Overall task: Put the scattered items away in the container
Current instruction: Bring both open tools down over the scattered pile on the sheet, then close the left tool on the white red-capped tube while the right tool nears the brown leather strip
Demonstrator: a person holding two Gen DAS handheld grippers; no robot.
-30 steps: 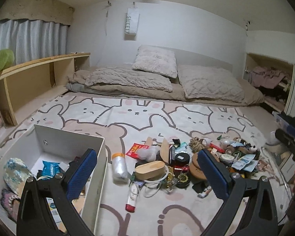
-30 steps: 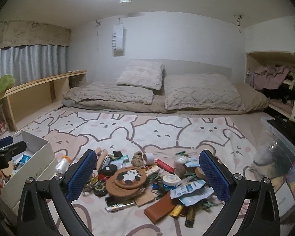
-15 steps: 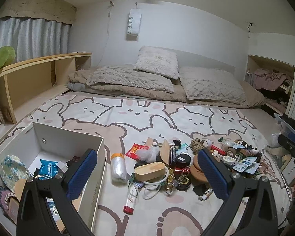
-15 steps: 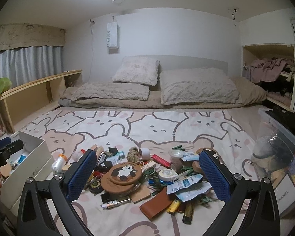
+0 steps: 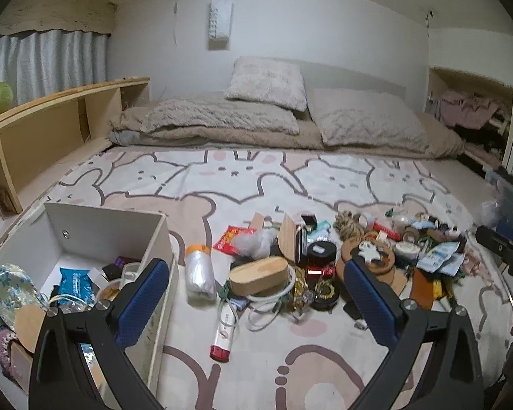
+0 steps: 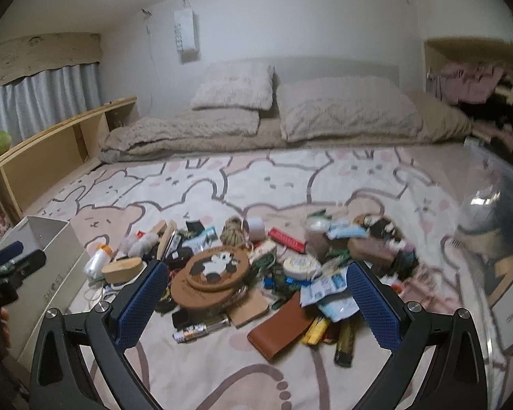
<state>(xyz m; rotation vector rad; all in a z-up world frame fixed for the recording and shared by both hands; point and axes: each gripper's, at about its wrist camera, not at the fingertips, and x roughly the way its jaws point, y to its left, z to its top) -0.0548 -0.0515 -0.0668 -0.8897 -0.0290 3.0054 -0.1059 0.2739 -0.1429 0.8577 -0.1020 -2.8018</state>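
A pile of small scattered items lies on the bear-print bedspread: a wooden oval case [image 5: 258, 275], a plastic bottle with an orange cap [image 5: 199, 270], a round panda coaster [image 6: 210, 273], a brown leather wallet [image 6: 280, 328]. A white open box [image 5: 154, 239] at the left holds several items; it also shows in the right wrist view [image 6: 51, 249]. My left gripper [image 5: 256, 302] is open and empty, above the pile's near edge. My right gripper [image 6: 256, 302] is open and empty, above the wallet and coaster.
Pillows [image 5: 266, 83] and folded blankets lie at the bed's far end. A wooden shelf [image 5: 51, 116] runs along the left. A clear plastic bin [image 6: 496, 232] stands at the right. A closet nook with clothes [image 5: 468, 112] is at the far right.
Both grippers have moved forward and lower toward the pile, which now looks larger and closer. Both stay open and empty.
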